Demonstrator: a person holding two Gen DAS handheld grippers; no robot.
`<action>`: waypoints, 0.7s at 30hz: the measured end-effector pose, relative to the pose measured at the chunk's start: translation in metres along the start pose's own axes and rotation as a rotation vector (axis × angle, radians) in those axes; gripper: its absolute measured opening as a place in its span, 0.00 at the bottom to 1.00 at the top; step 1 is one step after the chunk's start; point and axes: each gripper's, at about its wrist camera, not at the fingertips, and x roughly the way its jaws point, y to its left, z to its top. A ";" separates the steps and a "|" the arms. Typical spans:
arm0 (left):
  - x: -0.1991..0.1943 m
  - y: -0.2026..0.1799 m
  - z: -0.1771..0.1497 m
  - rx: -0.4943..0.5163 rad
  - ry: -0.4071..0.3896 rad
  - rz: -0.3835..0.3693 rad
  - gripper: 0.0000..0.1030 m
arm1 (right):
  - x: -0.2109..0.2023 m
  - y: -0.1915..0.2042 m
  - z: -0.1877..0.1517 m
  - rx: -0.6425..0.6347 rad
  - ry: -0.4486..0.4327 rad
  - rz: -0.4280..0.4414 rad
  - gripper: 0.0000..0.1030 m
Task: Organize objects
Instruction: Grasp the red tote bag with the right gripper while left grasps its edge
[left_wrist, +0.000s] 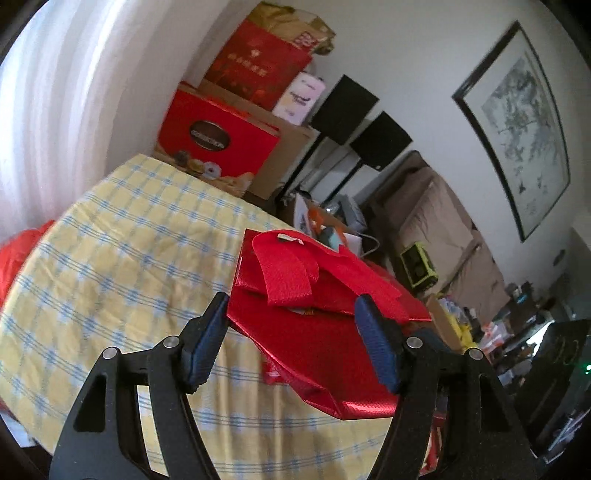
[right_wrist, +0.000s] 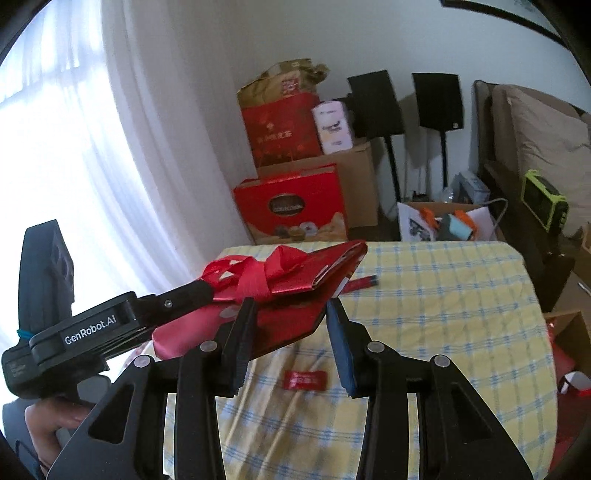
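The right gripper, jaws part-open, clamps one corner of a flattened red gift bag; the left gripper, wider apart, holds another edge. The bag hangs above the checked tablecloth, ribbon handles uppermost, long axis toward stacked boxes. A red packet lies beneath.

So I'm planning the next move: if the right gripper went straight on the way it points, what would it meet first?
The right gripper would probably meet the folded red gift bag first; a corner already sits between its fingers. Depth is hard to judge.
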 end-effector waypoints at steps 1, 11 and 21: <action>0.007 -0.006 -0.004 0.005 0.017 -0.005 0.63 | -0.005 -0.006 -0.003 0.006 -0.006 -0.020 0.39; 0.070 -0.080 -0.063 0.205 0.171 0.073 0.63 | -0.026 -0.076 -0.050 0.096 0.071 -0.198 0.39; 0.093 -0.092 -0.087 0.280 0.300 0.108 0.65 | -0.016 -0.101 -0.065 0.128 0.168 -0.261 0.39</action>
